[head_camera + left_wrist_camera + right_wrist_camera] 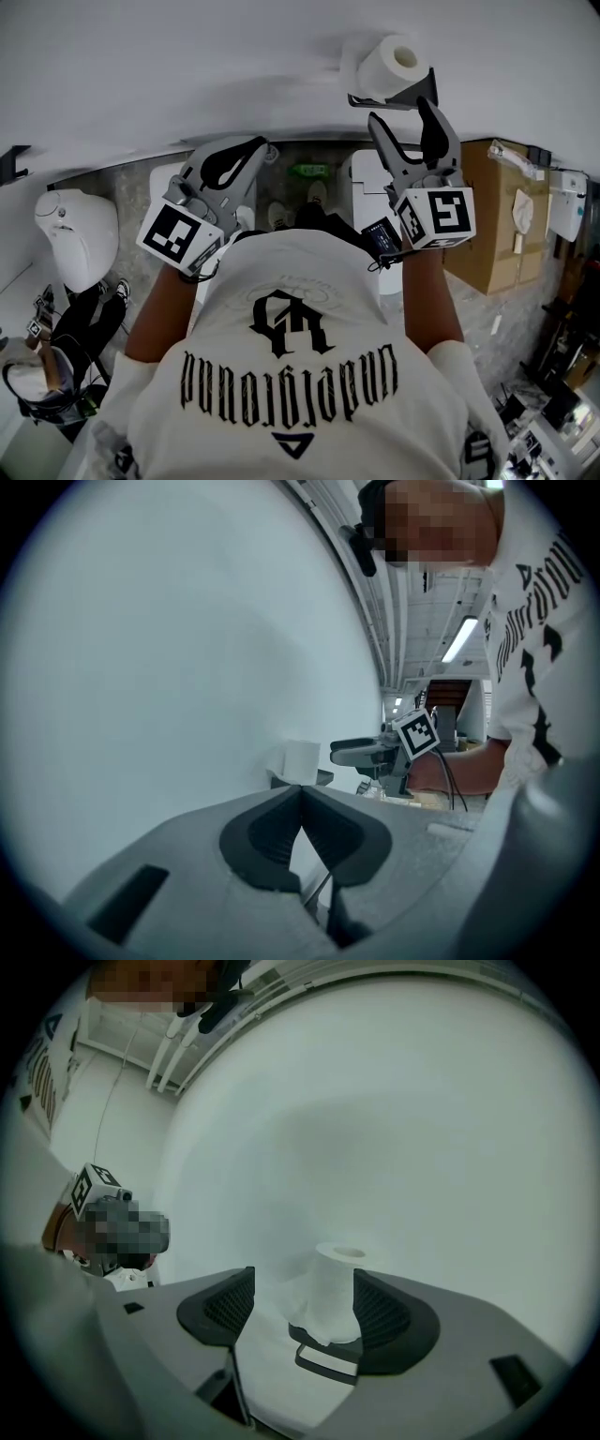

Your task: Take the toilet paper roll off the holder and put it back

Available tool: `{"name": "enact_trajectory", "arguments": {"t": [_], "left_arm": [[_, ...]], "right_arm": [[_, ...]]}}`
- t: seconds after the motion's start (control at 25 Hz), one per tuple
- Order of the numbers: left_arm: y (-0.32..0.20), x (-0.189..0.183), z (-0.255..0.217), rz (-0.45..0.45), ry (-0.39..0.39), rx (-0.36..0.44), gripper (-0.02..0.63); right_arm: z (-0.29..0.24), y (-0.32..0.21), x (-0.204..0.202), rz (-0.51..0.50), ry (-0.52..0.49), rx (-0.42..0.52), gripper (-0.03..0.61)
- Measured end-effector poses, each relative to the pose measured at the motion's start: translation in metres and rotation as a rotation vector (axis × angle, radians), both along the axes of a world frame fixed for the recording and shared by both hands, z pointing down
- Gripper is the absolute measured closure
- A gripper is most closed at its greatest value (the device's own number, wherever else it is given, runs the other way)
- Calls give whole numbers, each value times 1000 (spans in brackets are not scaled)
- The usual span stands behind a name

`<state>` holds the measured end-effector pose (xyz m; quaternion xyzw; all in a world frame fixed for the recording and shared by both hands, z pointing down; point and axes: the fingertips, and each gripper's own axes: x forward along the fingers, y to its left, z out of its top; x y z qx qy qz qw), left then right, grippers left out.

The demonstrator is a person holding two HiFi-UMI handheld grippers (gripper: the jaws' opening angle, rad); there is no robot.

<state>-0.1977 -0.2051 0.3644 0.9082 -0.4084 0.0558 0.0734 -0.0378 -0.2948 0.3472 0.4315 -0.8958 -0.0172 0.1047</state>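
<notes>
1. The toilet paper roll (392,64) sits on its dark holder (394,97), which is fixed to the white wall (187,66). In the head view it lies at about 1 o'clock.

2. The right gripper (400,111) is raised toward the holder from the 6 o'clock side, with its jaws wide open. One jaw tip overlaps the holder's lower edge in the head view. Whether it touches the holder cannot be told.

3. In the right gripper view the right gripper (304,1279) frames the roll (336,1290) between its parted jaws. The dark pad at 3 o'clock is just beside the paper, and the pad at 9 o'clock is well apart from it. The roll's core hole faces 12 o'clock. The holder (323,1352) shows under the roll at 6 o'clock. Nothing is gripped.

4. The left gripper (265,145) is held at about 9 o'clock of the right one, away from the roll. Its jaws are closed and empty.

5. In the left gripper view the left gripper (300,789) has its two pads meeting at the tips. Beyond them at 12 o'clock stands the roll (302,758) against the wall. The right gripper's marker cube (417,732) lies at 2 o'clock.

6. The person wears a white printed T-shirt (300,375).

7. A white toilet (75,230) stands at 9 o'clock in the head view, and a cardboard box (492,220) at 3 o'clock.
</notes>
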Motion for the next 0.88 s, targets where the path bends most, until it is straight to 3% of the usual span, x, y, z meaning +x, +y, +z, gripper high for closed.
{"name": "enact_trajectory", "arguments": {"t": [0.24, 0.36, 0.52, 0.68, 0.88], "left_arm": [[6, 1, -15, 23, 18, 60, 600], [8, 3, -23, 24, 21, 80, 600], [10, 7, -33, 13, 18, 99, 600], [15, 17, -39, -18, 10, 115, 600], [31, 43, -41, -49, -5, 119, 600]], "right_arm": [[-15, 27, -4, -28, 4, 42, 258], [-24, 38, -6, -66, 17, 70, 379], [-35, 47, -4, -123, 23, 97, 490], [-42, 57, 3, -176, 21, 137, 556], [-44, 83, 22, -256, 27, 140, 565]]}}
